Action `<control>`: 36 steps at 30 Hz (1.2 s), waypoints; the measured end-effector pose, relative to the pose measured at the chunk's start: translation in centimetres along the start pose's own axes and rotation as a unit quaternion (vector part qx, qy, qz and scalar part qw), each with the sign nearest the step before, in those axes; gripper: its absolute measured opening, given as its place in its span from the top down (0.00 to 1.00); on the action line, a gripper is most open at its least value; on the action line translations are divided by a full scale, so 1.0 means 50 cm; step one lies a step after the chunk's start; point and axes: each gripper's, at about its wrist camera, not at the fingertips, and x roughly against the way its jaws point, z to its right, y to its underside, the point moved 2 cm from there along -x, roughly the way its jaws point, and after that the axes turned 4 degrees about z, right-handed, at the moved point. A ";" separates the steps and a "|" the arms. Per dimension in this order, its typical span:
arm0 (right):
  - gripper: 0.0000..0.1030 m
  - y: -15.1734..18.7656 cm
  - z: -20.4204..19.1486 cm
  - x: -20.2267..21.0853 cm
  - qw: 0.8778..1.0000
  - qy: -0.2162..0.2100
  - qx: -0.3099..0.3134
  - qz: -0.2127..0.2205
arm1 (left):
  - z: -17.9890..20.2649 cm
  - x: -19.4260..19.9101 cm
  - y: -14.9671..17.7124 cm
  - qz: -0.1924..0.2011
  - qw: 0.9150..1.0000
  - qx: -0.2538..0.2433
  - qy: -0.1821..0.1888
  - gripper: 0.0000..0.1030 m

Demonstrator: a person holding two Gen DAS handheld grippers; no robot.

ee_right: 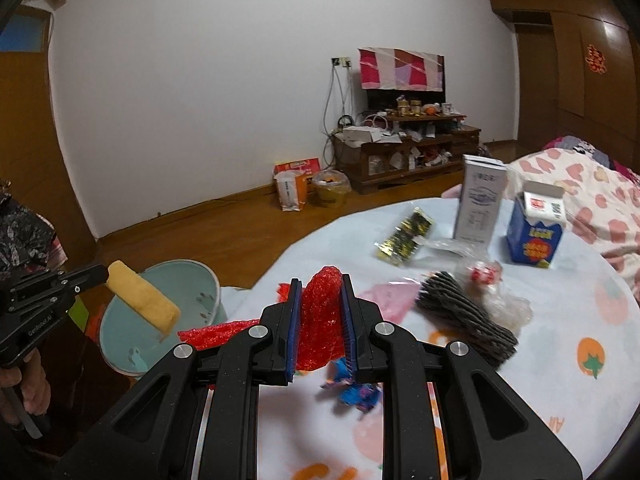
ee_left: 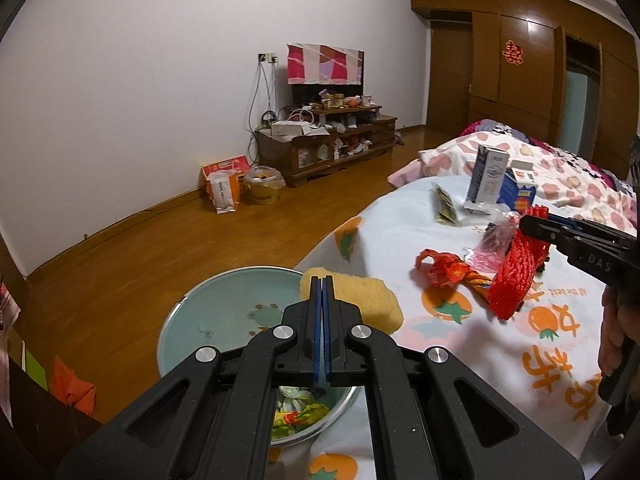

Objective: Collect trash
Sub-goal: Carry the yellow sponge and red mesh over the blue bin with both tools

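The left gripper, pressed tight on a yellow oblong foam sponge, hangs over the pale teal metal bucket; dropping it in looks next. At three o'clock, above the fruit-print tablecloth, the right gripper pinches red plastic mesh netting, bound bucketward too.

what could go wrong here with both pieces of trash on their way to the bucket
The yellow foam piece is pinched only at one end by the left hand-held gripper, so it could slip and miss the teal bucket. The red foam net in the right hand-held gripper hangs loose and may snag the red wrapper on the tablecloth.
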 end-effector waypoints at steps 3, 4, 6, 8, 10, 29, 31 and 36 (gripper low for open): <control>0.82 -0.006 -0.017 -0.010 1.000 -0.005 0.007 0.001 | -0.018 -0.003 0.000 -0.001 1.000 0.010 -0.010 1.00; 0.82 -0.008 -0.024 -0.014 1.000 -0.007 0.009 0.001 | -0.024 -0.005 0.000 -0.001 1.000 0.013 -0.014 1.00; 0.82 -0.013 -0.037 -0.020 1.000 -0.010 0.014 0.002 | -0.034 -0.007 0.000 -0.002 1.000 0.017 -0.018 1.00; 0.82 -0.015 -0.045 -0.026 1.000 -0.013 0.017 0.001 | -0.041 -0.008 0.001 -0.003 1.000 0.020 -0.021 1.00; 0.82 -0.018 -0.055 -0.033 1.000 -0.016 0.021 0.000 | -0.050 -0.009 0.002 -0.003 0.999 0.023 -0.024 1.00; 0.82 -0.027 -0.124 -0.089 0.998 -0.039 0.045 -0.012 | -0.118 -0.014 0.012 -0.004 0.997 0.047 -0.055 1.00; 0.82 -0.028 -0.132 -0.095 0.998 -0.042 0.047 -0.013 | -0.124 -0.014 0.013 -0.003 0.997 0.047 -0.060 1.00; 0.82 -0.029 -0.157 -0.116 0.997 -0.050 0.053 -0.017 | -0.140 -0.015 0.018 -0.004 0.996 0.051 -0.071 1.00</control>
